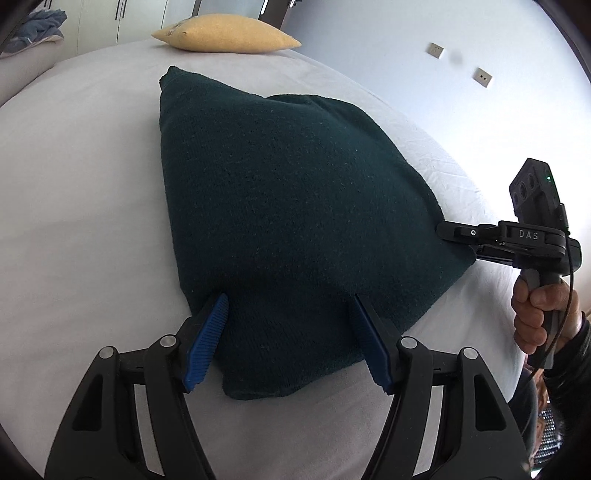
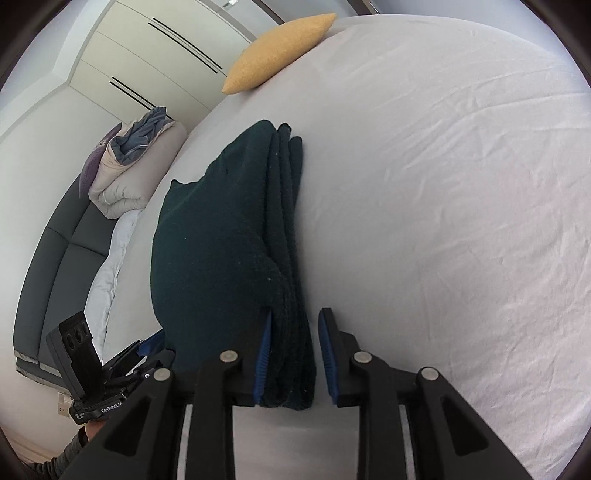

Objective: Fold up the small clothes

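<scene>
both tongs [image 1: 290,306] [image 2: 295,325] open, straddling folded green sweater [image 1: 288,206] edges.

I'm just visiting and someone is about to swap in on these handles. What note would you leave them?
Left gripper: open, fingers straddling the near edge of the sweater, gripping nothing.
Right gripper: jaws around the sweater's stacked side edge, with a gap on one side, so not clearly clamped.
Sweater: on the bed, already folded into several layers; pillow at the far end.
Left: probably a last fold or tidy, then let go.
</scene>
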Action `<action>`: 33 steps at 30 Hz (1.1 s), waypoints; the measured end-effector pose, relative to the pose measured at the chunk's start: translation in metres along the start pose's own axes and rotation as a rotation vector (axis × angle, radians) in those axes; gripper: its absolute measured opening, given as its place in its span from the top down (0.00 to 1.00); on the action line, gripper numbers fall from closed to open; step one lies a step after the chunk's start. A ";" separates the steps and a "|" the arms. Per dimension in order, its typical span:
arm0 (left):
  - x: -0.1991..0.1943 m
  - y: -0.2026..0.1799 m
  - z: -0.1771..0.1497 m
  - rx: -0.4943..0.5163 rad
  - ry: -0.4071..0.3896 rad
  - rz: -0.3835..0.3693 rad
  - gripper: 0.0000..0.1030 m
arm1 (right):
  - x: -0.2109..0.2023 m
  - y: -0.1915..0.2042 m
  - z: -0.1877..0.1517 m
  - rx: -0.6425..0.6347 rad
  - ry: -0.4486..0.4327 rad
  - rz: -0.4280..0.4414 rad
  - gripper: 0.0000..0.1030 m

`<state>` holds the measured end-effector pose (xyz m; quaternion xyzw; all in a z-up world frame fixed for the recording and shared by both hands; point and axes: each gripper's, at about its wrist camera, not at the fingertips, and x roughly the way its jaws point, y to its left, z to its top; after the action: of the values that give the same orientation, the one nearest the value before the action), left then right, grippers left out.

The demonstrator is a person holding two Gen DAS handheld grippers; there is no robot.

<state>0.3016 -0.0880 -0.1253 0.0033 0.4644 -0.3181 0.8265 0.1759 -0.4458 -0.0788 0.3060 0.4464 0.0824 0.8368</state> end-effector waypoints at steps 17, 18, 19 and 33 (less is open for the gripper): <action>0.023 0.072 0.060 -0.381 0.043 -0.142 0.26 | 0.040 0.015 0.077 0.051 0.037 0.062 0.30; 0.032 0.068 0.064 -0.365 0.068 -0.150 0.25 | 0.047 0.013 0.078 0.062 0.055 0.055 0.30; 0.041 0.066 0.068 -0.368 0.092 -0.178 0.25 | 0.053 0.012 0.080 0.070 0.064 0.067 0.30; 0.024 0.042 0.089 -0.313 0.097 -0.129 0.70 | 0.048 0.121 0.054 -0.290 0.014 -0.233 0.75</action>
<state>0.4011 -0.0937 -0.1059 -0.1401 0.5466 -0.2939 0.7715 0.2633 -0.3529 -0.0197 0.1278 0.4681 0.0503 0.8730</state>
